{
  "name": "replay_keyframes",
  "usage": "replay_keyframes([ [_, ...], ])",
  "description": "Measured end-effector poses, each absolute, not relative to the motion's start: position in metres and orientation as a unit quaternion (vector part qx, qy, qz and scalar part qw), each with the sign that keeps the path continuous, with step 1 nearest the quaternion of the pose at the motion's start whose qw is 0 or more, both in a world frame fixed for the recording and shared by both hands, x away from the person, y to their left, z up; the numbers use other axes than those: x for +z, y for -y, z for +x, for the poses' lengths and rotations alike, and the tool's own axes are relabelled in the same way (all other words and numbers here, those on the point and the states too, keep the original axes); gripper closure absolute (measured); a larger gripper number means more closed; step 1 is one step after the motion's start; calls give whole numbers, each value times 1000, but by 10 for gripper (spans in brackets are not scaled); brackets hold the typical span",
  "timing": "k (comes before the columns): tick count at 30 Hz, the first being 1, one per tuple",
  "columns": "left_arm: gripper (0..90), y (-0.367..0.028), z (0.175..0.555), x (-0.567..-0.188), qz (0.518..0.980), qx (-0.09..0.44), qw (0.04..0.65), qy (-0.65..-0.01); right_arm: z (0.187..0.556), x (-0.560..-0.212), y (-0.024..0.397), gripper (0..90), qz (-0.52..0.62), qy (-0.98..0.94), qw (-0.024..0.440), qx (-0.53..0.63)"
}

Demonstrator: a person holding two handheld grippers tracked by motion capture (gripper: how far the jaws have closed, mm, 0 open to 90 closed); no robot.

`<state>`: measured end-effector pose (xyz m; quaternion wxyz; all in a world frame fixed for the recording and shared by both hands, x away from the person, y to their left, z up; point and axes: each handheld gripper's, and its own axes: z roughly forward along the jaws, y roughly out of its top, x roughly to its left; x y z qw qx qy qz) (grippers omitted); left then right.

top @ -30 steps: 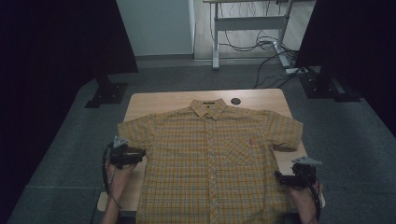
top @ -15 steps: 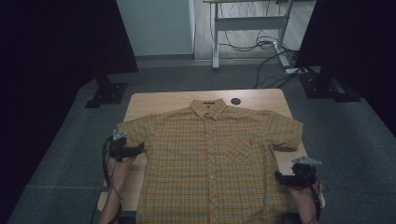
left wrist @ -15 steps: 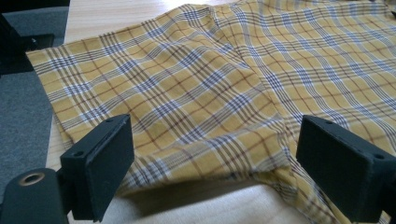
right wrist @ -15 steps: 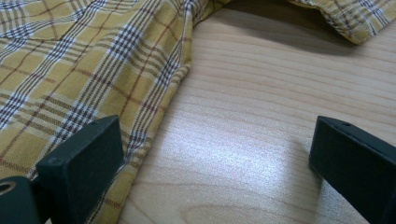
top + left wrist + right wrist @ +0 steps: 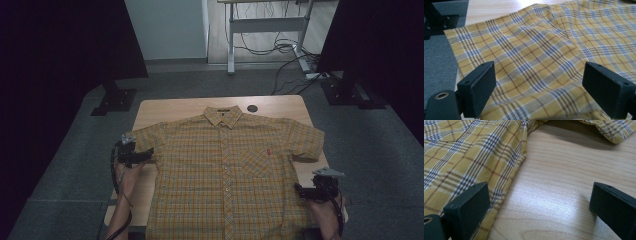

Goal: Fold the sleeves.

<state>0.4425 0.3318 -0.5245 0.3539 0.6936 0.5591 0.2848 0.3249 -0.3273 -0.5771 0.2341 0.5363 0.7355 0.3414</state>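
shirt [image 5: 225,175] hem cut off below, red chest mark unreadable

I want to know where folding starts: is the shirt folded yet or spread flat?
Spread flat. The shirt lies face up on the table, collar at the far end, both short sleeves stretched out sideways, no fold visible.

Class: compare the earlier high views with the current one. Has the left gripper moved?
Yes. The left gripper has shifted away from the table's near edge, toward the sleeve of the shirt, judged against the wooden table.

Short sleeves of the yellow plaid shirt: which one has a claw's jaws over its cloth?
The sleeve at the high view's left; the left claw straddles it.
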Motion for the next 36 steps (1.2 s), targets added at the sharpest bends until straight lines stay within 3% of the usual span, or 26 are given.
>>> replay_keyframes([
  [23, 198, -335, 476, -536, 682, 297, 325, -583, 325, -577, 327, 25, 535, -737, 234, 342],
  [28, 265, -339, 481, -545, 683, 275, 324, -594, 325, -577, 327, 25, 535, -737, 234, 342],
  [36, 336, -337, 477, -548, 693, 287, 318, -581, 325, -577, 327, 25, 534, -737, 234, 342],
])
